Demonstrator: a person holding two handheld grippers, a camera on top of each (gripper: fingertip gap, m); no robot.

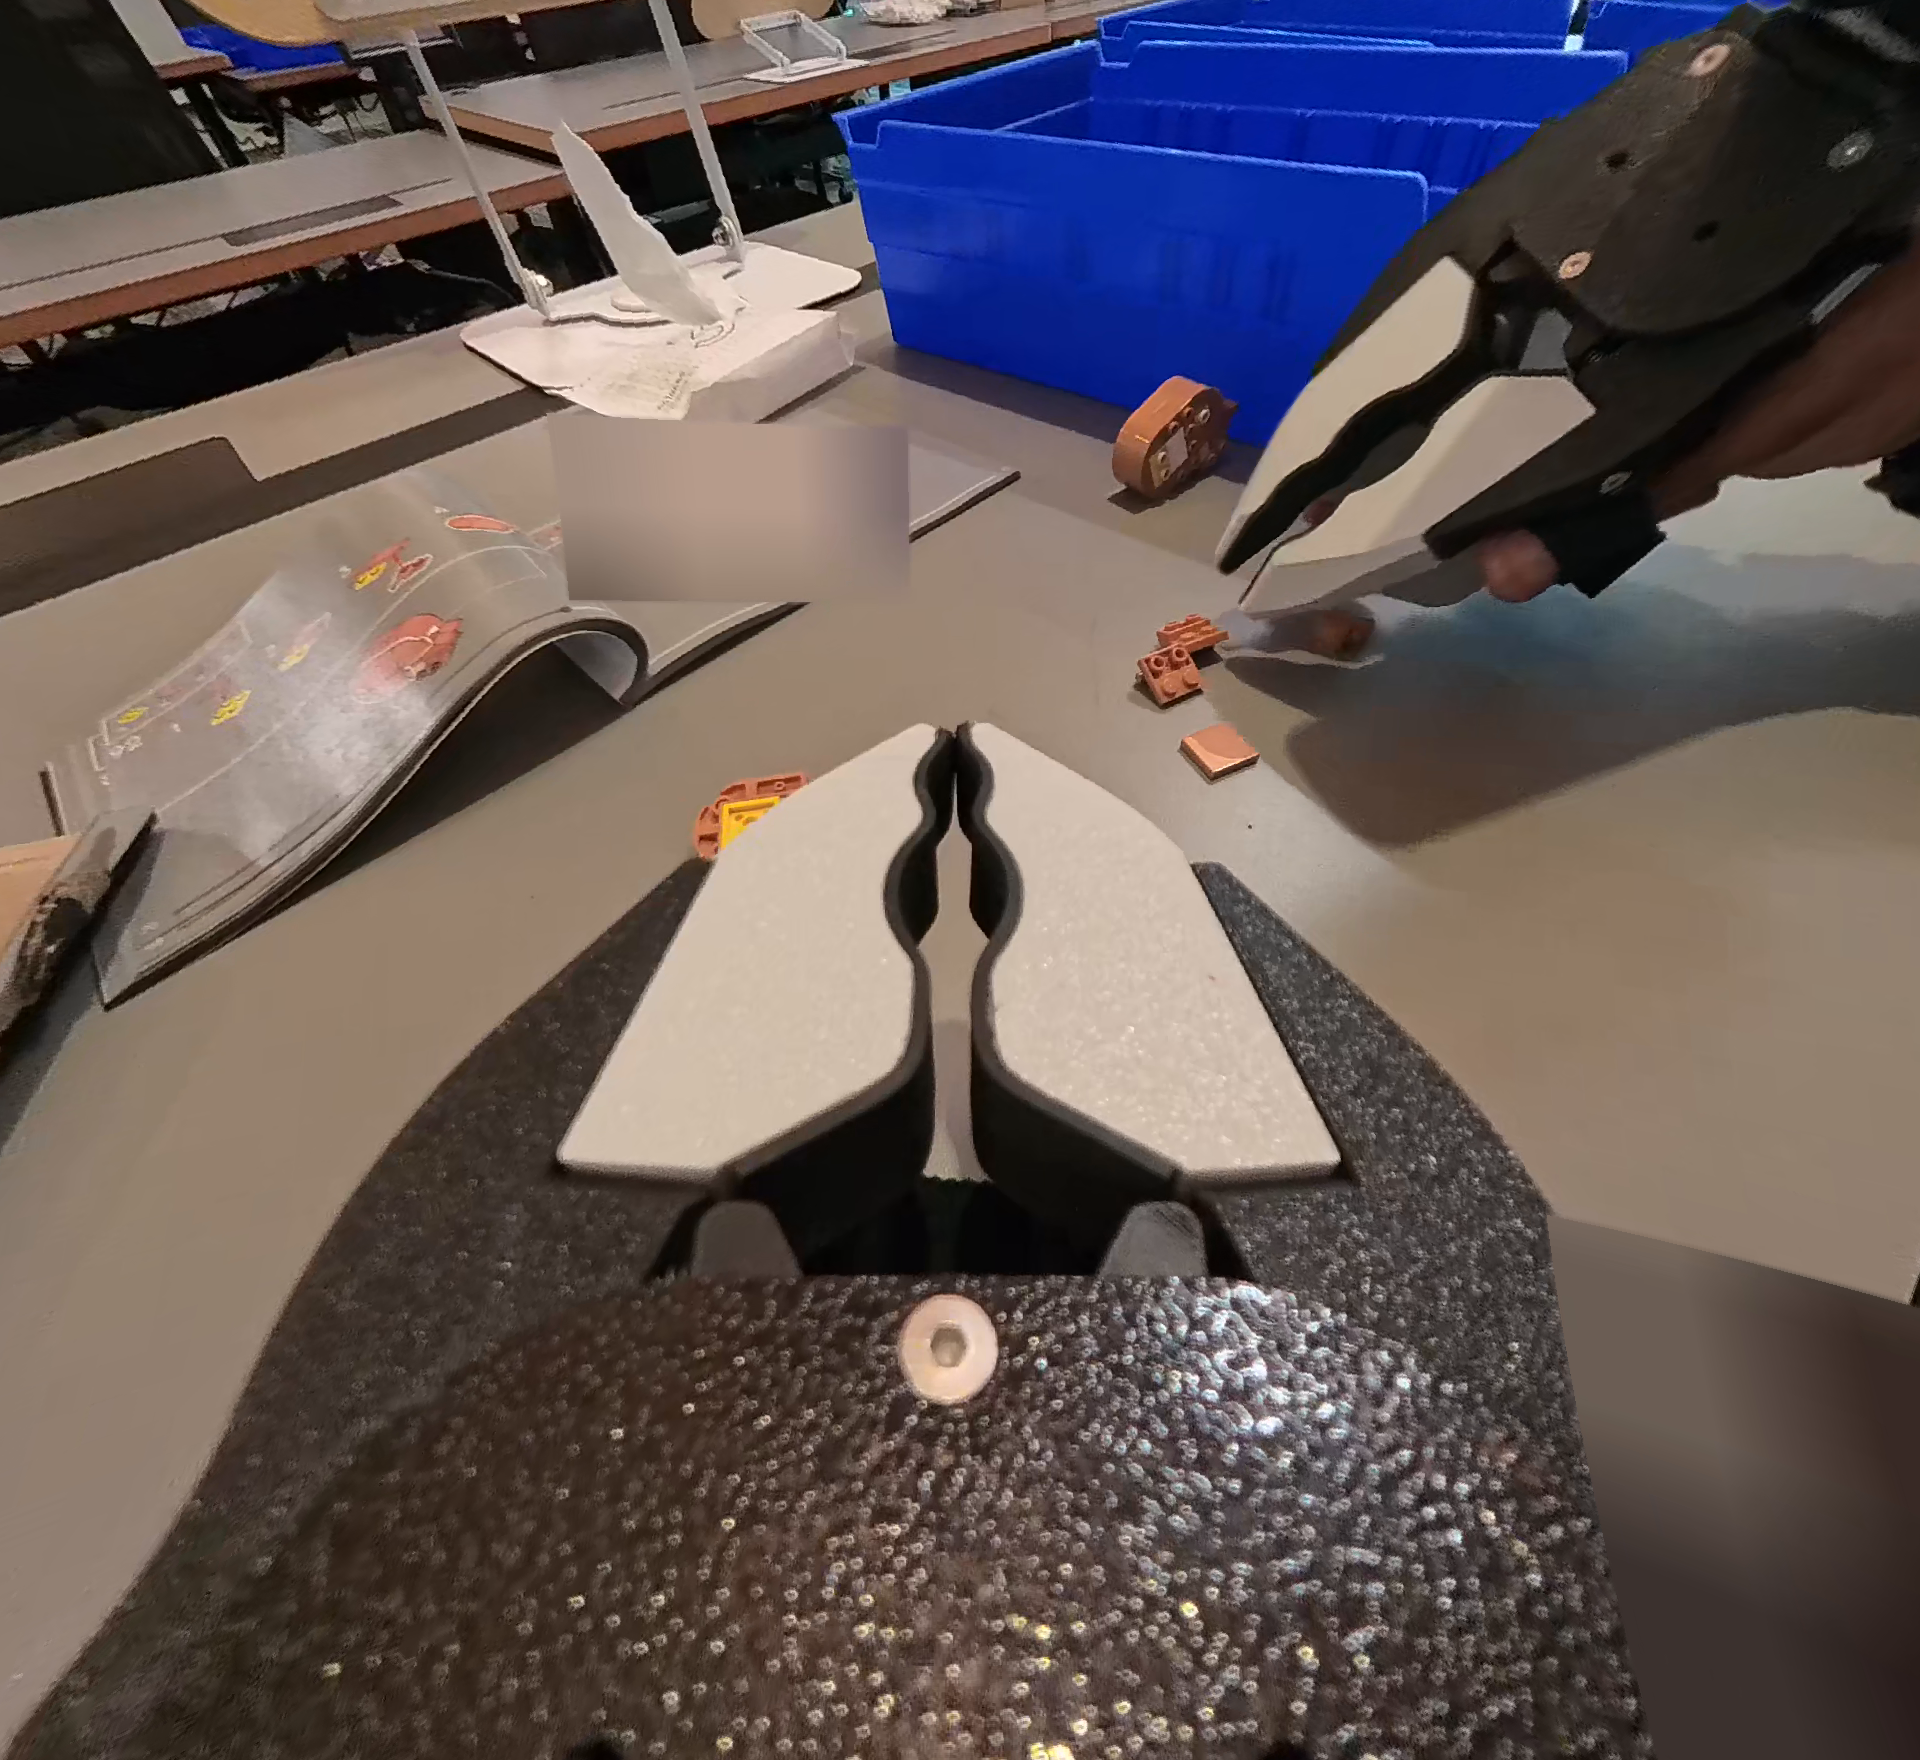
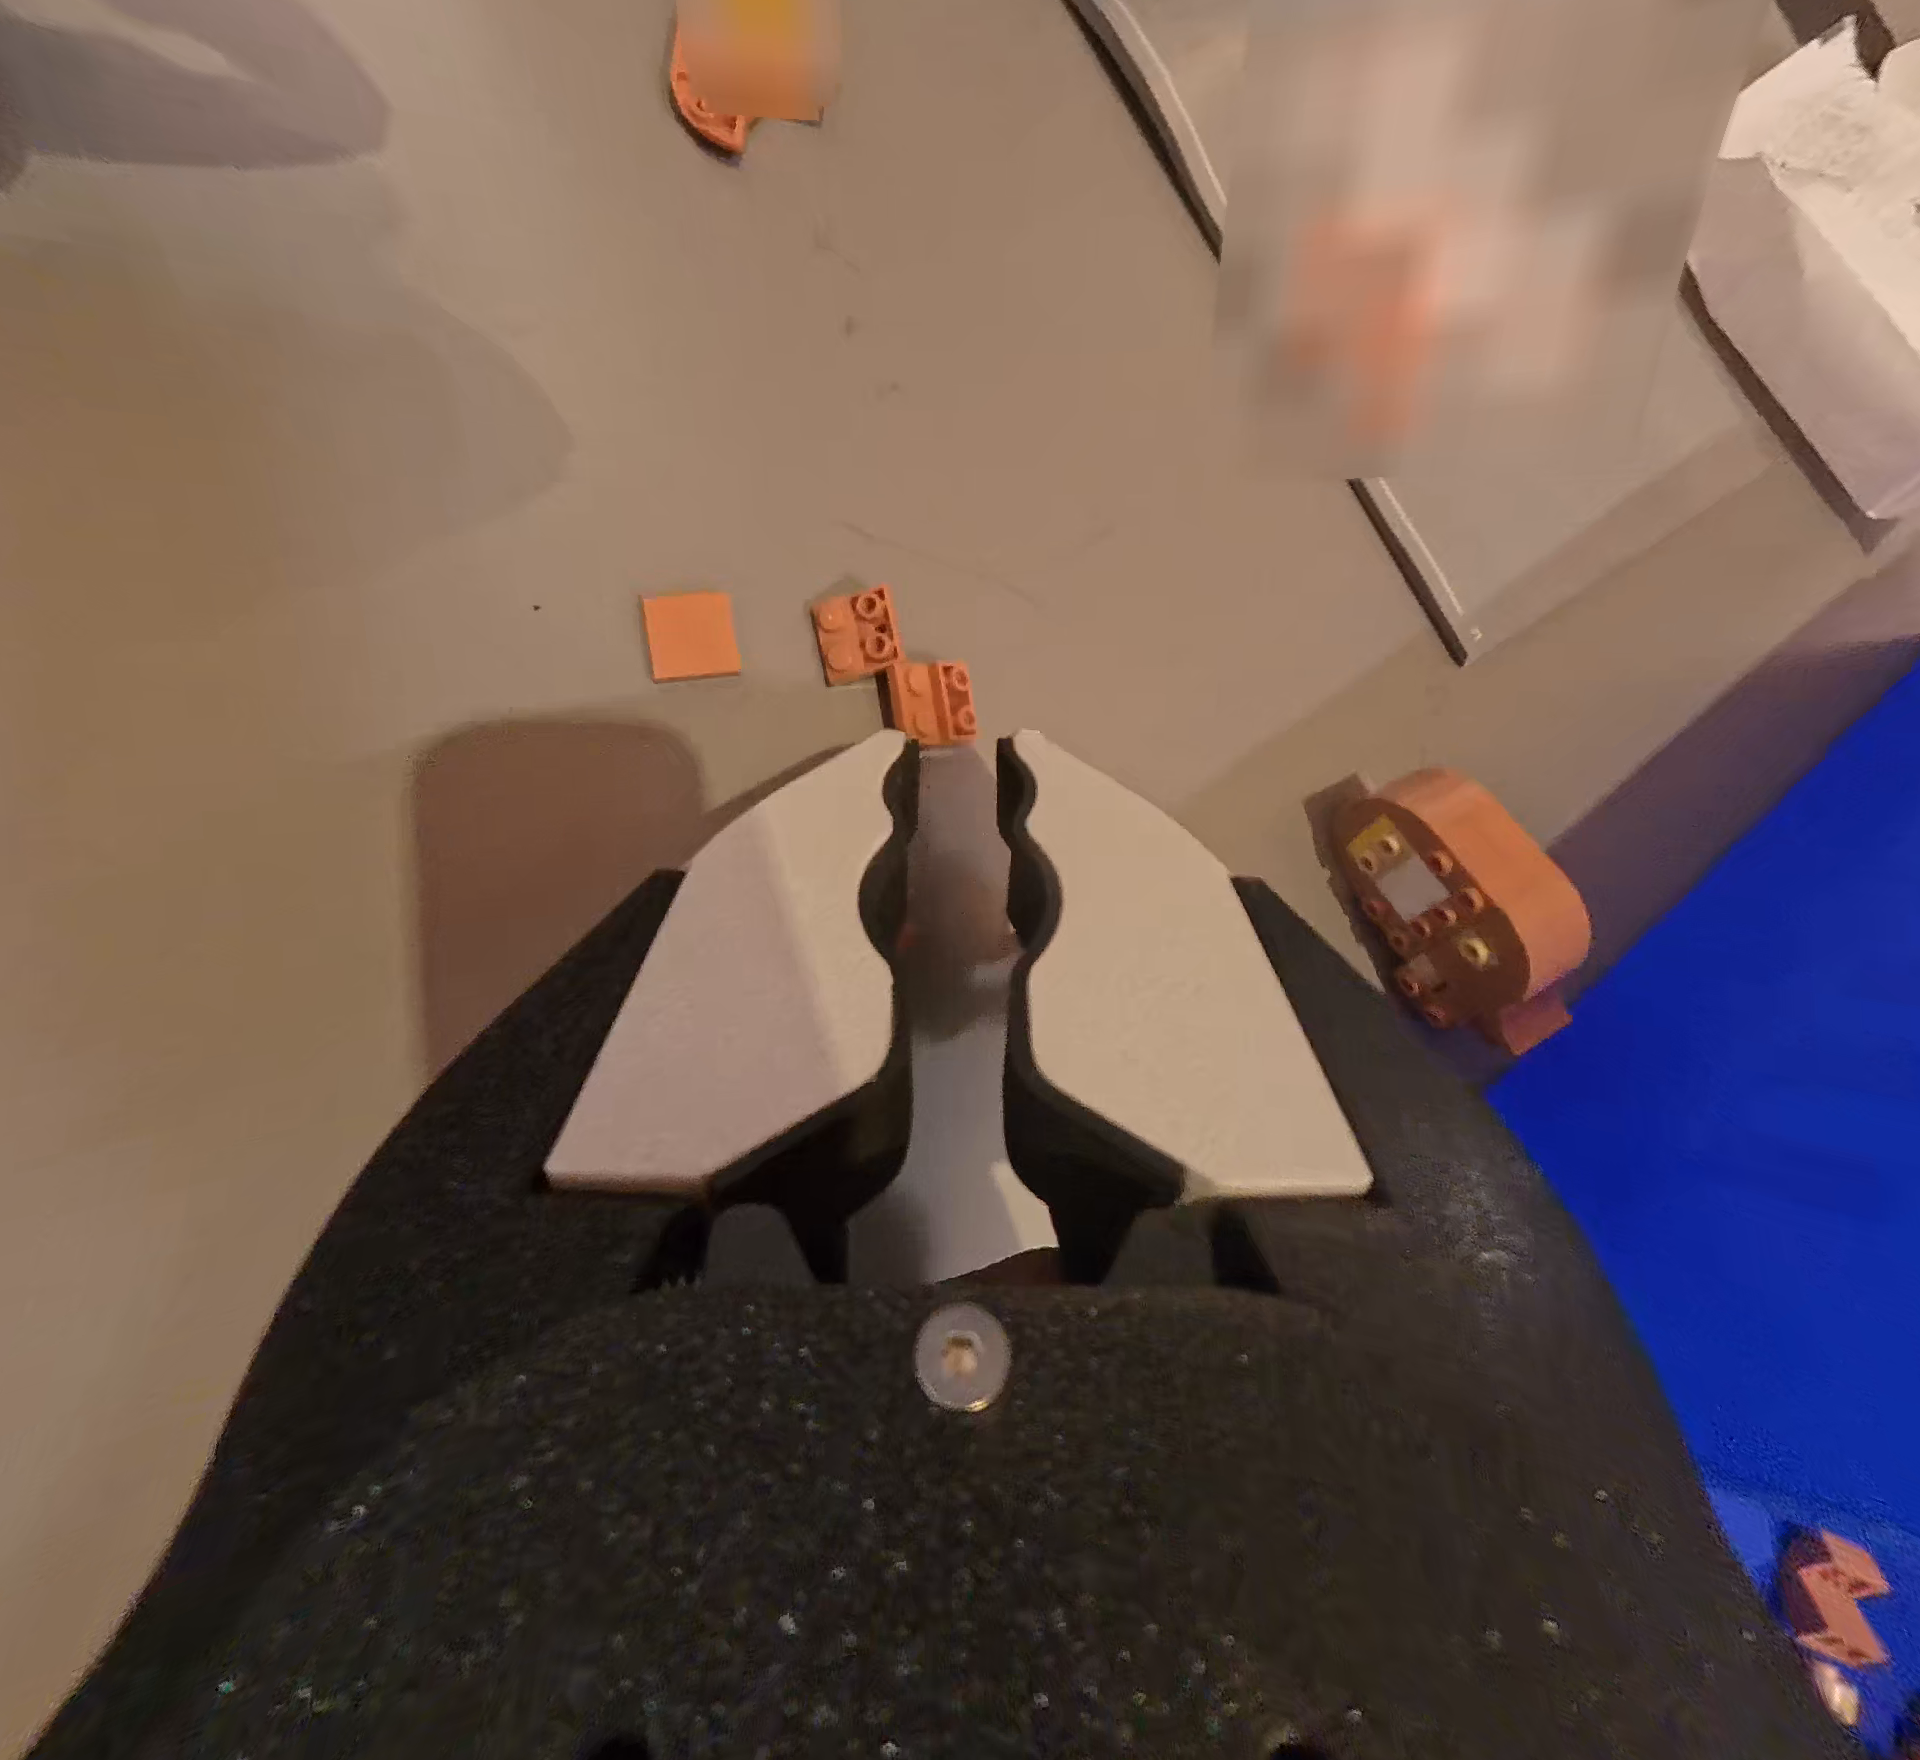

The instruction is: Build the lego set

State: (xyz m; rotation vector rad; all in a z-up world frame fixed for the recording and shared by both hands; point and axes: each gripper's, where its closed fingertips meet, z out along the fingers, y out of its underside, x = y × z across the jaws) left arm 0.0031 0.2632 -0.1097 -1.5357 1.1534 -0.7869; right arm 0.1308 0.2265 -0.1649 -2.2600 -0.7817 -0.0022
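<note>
Your right tongs (image 2: pixel 956 744), jaws apart and bare, have the studded brick (image 2: pixel 932 697) just at 12 o'clock; left tongs (image 1: pixel 956 731) pressed together.

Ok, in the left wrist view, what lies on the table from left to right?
Open booklet → orange-and-yellow brick piece → two studded orange bricks → right gripper; its jaws are slightly apart.

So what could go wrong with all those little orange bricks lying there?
The right tool is open, its tips right at one small studded brick that touches a second brick. Closing there might nudge both bricks askew. The flat orange tile lies low on the table, so it could be hard to pinch and may slide away. The left tool is shut close by the curved orange and yellow piece and could bump it.
</note>
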